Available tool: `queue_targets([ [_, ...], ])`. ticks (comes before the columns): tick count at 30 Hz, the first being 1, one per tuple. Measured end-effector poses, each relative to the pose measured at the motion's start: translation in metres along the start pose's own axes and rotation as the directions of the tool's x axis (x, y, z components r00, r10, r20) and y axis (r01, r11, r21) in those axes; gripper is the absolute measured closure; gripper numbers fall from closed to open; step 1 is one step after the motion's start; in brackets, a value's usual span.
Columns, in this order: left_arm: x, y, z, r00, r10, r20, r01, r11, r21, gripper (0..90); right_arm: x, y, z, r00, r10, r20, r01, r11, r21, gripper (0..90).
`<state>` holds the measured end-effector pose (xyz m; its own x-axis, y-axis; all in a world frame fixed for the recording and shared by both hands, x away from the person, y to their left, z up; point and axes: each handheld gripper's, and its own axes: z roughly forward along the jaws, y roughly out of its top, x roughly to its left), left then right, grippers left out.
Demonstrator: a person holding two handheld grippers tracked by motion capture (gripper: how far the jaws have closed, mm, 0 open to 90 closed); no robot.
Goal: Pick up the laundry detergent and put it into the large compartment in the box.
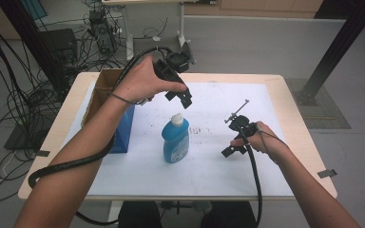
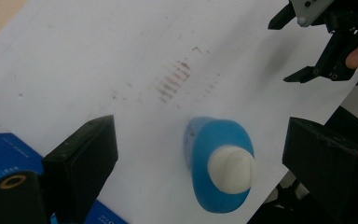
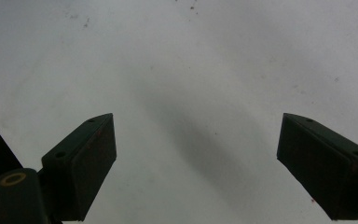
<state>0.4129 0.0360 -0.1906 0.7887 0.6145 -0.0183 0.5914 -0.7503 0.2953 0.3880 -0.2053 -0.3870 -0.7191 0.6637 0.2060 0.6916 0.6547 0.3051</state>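
A blue bottle (image 1: 176,138) with a white cap stands upright near the middle of the white sheet (image 1: 209,161). My left gripper (image 1: 180,97) hangs open in the air above and behind it, pointing down, apart from the bottle. In the left gripper view the white cap (image 2: 230,169) sits below, between the two wide-apart jaws, with nothing held. My right gripper (image 1: 233,151) rests low over the sheet to the right of the bottle, open and empty. The right gripper view looks at bare white sheet (image 3: 191,70) between its jaws (image 3: 196,168).
A blue box (image 1: 123,130) stands left of the bottle, and an open cardboard box (image 1: 102,88) sits behind it at the table's left edge. Brown smudges (image 1: 200,129) mark the sheet. Cables and stands crowd the floor beyond the table.
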Motion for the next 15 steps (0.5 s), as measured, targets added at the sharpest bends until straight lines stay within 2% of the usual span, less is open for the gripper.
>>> queue_targets([
  [15,-0.012,-0.012,-0.004,0.9996,0.006,0.026,-0.005,0.9997,-0.026,9.8,0.001,0.001,-0.003,0.9999,-0.008,0.009,0.008,1.0,0.001,11.4],
])
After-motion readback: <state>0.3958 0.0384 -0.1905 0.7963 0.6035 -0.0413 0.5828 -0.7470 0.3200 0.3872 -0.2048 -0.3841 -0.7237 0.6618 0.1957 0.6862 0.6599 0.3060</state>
